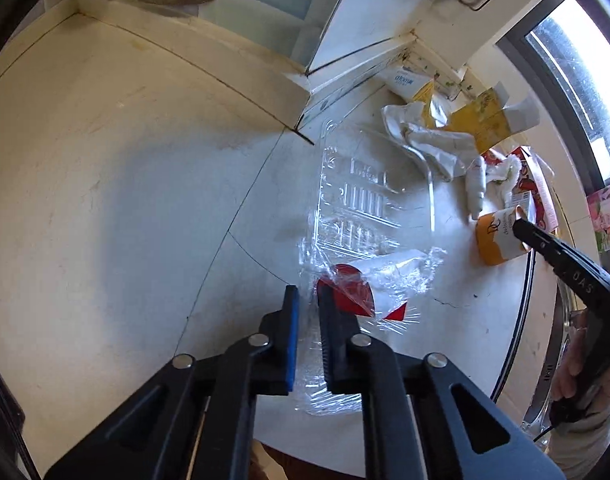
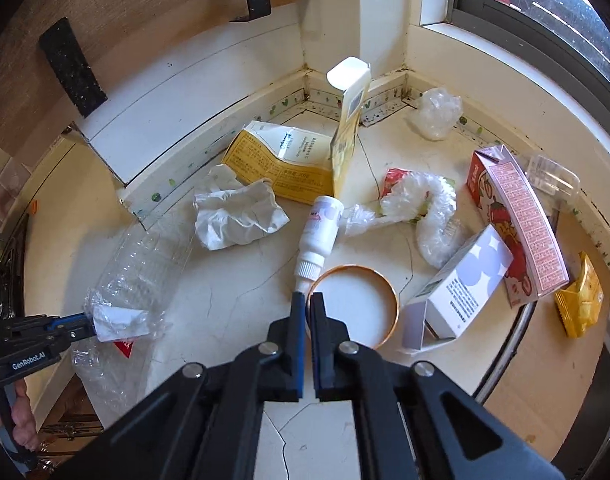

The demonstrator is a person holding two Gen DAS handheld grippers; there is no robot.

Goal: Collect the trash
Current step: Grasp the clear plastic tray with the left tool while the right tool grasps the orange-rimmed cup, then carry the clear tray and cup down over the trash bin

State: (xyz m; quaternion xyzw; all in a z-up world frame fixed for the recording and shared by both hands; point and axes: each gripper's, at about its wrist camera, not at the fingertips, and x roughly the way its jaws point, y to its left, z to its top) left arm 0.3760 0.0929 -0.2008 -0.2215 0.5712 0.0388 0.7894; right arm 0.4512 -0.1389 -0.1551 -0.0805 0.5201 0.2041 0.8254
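While empty, orange-rimmed cup [image 2: 351,308] sideways.

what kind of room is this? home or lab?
Most likely a home, a tiled floor corner under a window. Cues: cracked cream floor tiles, baseboard meeting at a corner below a dark window frame, and household litter such as a yellow carton and crumpled tissue.

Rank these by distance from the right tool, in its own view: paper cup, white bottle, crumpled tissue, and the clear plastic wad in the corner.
1. Paper cup, its rim at the right tool tips.
2. White bottle, just ahead.
3. Crumpled tissue, ahead-left.
4. Clear plastic wad, far right corner.
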